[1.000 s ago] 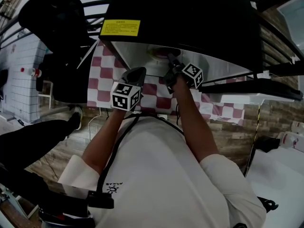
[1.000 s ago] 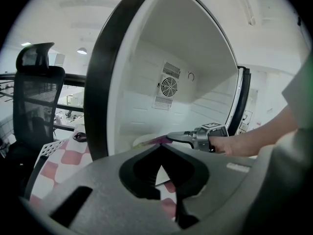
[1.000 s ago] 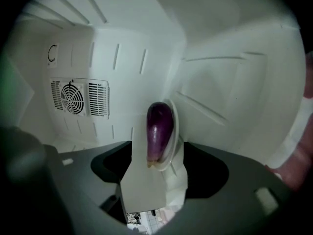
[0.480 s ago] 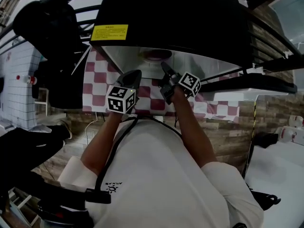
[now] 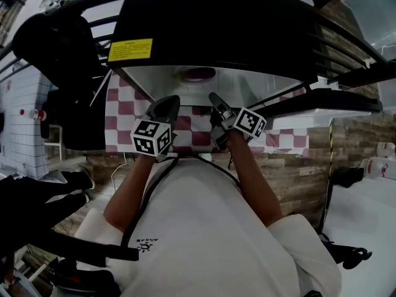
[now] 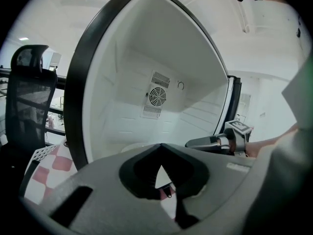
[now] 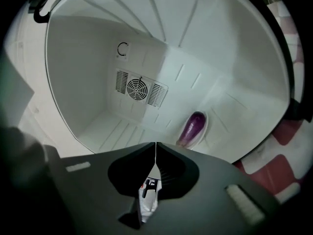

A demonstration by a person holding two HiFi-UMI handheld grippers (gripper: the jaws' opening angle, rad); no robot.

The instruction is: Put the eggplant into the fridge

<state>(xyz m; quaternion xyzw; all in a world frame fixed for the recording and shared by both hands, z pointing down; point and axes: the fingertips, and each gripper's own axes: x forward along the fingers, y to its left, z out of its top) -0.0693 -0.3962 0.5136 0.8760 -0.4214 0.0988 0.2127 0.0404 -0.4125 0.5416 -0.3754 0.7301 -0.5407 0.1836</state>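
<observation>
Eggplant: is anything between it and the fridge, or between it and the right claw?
Nothing visible. The eggplant already lies on a white dish inside the open fridge. The right claw, which has just closed on nothing, sits in front of the opening, with only open space between it and the eggplant.

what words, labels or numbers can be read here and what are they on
On the black top of the fridge, a yellow sticker: several lines of dark print, too small to read.
On the white shirt, a small logo with a short word: upside down and too blurred to read.
No other words or numbers can be read.
</observation>
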